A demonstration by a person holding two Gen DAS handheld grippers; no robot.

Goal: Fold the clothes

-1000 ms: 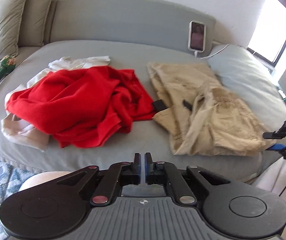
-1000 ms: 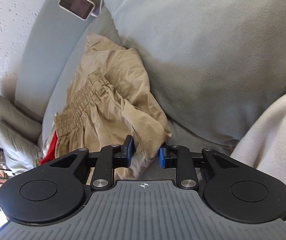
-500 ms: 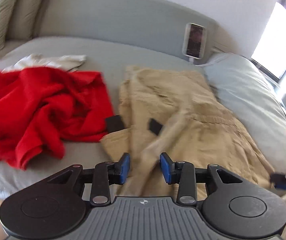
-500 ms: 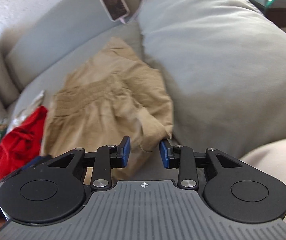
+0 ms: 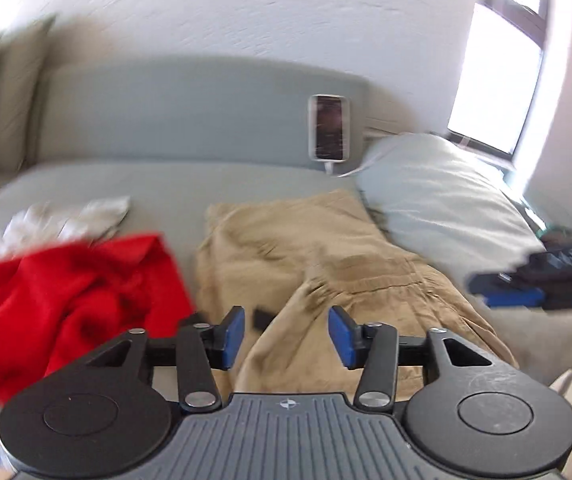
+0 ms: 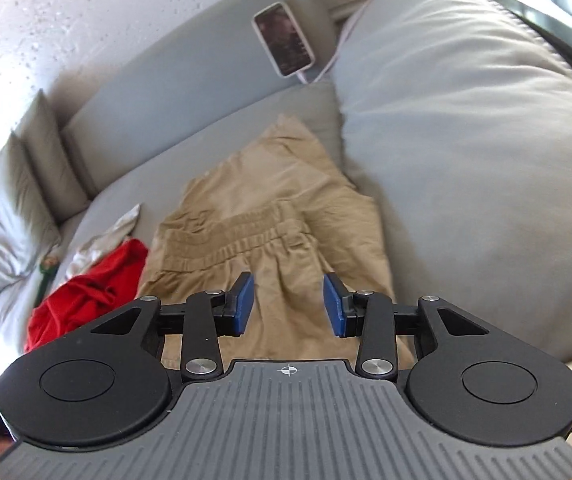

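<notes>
Two open grippers over a rumpled pair of khaki trousers on the sofa.

At far left we see a red top (image 5: 66,300) heaped on a white cloth (image 5: 70,216), both crumpled on the sofa (image 5: 166,184). Just beside them lie the trousers (image 5: 325,256), loosely bunched, waistband gathered near the middle, right edge against a grey cushion (image 6: 465,140). Our left gripper (image 5: 284,336) hovers over their near edge, jaws spread and empty; our right gripper (image 6: 287,304) hangs over the waistband, jaws likewise spread. We judge the cloth light, soft and limp: it will sag and slide, so we would pinch the thicker waistband or a hem at two well-apart corners.
</notes>
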